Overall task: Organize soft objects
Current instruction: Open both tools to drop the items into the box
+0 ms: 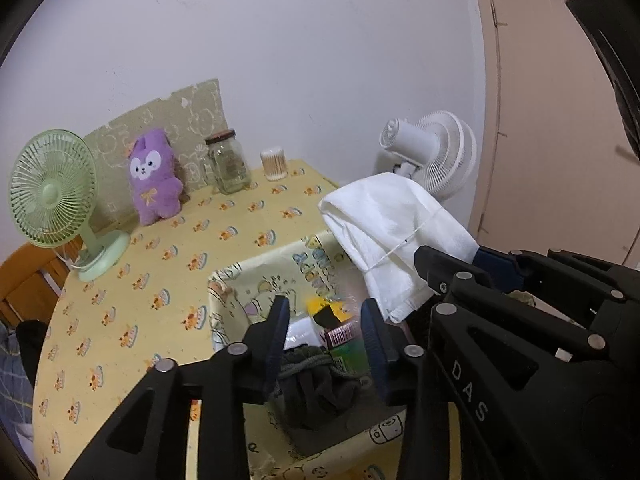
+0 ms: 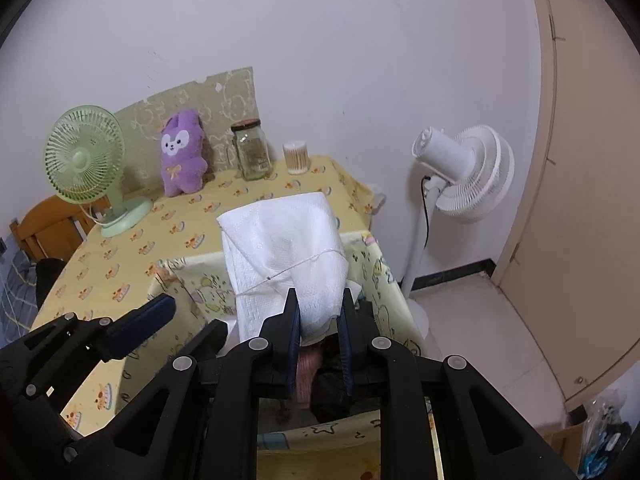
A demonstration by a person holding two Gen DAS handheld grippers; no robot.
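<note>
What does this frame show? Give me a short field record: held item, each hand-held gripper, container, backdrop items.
held item: white cloth, folded, with a loose thread across it
right hand-held gripper: shut on the white cloth, above the box
left hand-held gripper: open, nothing between its pads, over the box
container: cartoon-print fabric box, dark drawstring pouch inside
backdrop: green fan, purple plush, glass jar
</note>
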